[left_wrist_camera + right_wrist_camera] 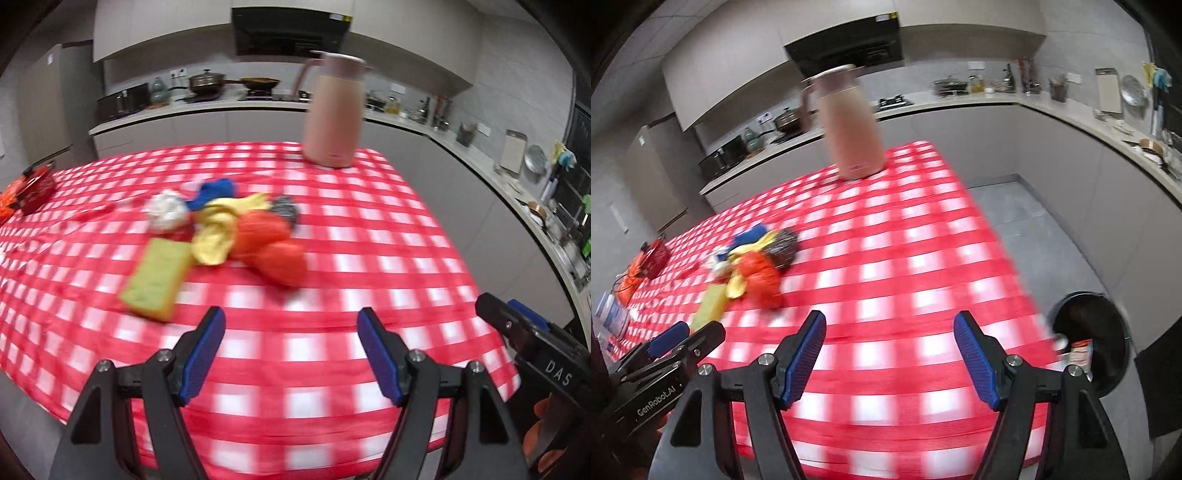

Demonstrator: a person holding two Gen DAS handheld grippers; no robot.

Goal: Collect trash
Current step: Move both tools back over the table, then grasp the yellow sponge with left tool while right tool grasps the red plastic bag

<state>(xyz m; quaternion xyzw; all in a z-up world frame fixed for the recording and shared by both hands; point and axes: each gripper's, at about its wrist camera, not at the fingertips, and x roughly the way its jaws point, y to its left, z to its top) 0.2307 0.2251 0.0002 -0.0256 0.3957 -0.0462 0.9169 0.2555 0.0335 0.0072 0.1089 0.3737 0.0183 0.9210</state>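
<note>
Both our left gripper (291, 332) and right gripper (890, 336) hang with jaws wide and empty. The trash pile (225, 232) sits mid-desk (369, 258): probably light and squashy, so we'd pinch the orange bag (273, 247) by its bulge.

**Gripper hardware, both wrist views**

The left gripper (291, 354) had two black angular arms, each carrying a blue ribbed pad (202, 356) and round silver screws (162, 355) at the joints. The right gripper (889, 360) was built alike: black arms, blue ribbed pads (975, 360), silver screws (1014, 360). Seen from the side, the right gripper's black body bore white "DAS" lettering (558, 373); the left gripper's bore "GenRobot.AI" (656, 401).
</note>
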